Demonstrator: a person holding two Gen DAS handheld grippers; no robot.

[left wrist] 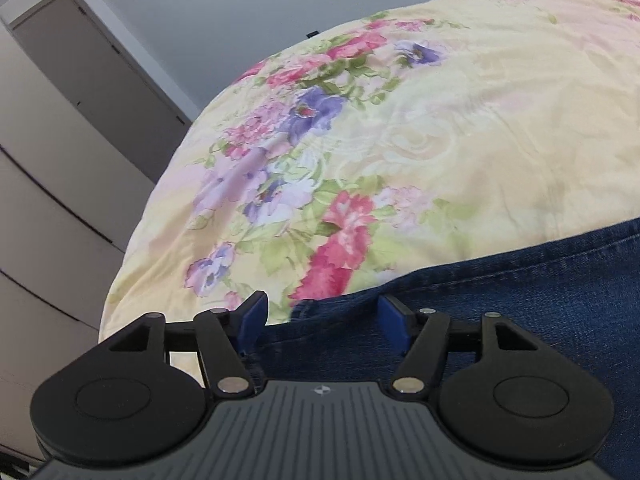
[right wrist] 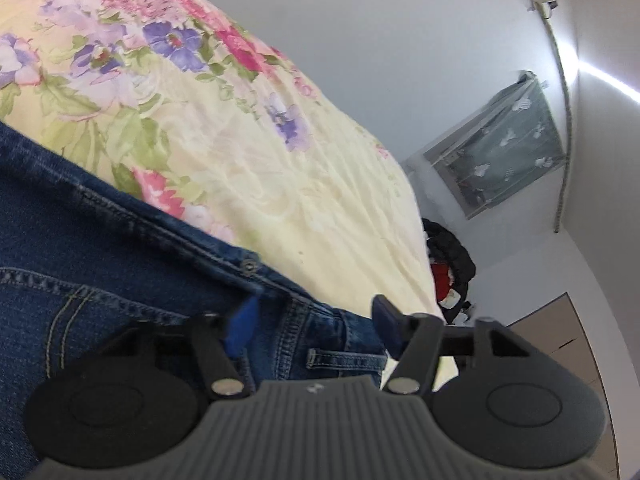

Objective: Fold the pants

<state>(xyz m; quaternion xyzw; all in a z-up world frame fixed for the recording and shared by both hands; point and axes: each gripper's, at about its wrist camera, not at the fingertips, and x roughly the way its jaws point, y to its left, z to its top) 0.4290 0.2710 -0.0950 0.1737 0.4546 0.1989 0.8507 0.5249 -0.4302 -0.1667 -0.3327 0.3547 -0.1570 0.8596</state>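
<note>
The left gripper [left wrist: 322,314] has its 2 blue fingers [left wrist: 253,316] spread apart with nothing clamped; the pants [left wrist: 500,300], dark blue jeans, lie between and beyond the fingertips, their edge running off past the right finger. The right gripper [right wrist: 314,320] is likewise spread wide, and the waistband end of the pants [right wrist: 120,248] sits between and under its fingers [right wrist: 242,326], a belt loop just below the gap and a rivet just ahead of the left finger.

Risk, as I judge it: closing on only the top layer of denim would let the lower layer drag and skew the fold. The right gripper's right finger sits over the denim's edge, so it may pinch bedspread along with the waistband. Stiff seams could also slip from the pads if the bite is shallow.

The pants rest on a cream floral bedspread [left wrist: 440,140], soft and wrinkled, ahead of both sets of fingers. Beyond it stand grey walls, a door [left wrist: 92,64], a curtained window [right wrist: 504,148] and dark clothing [right wrist: 448,268] heaped past the bed's end
</note>
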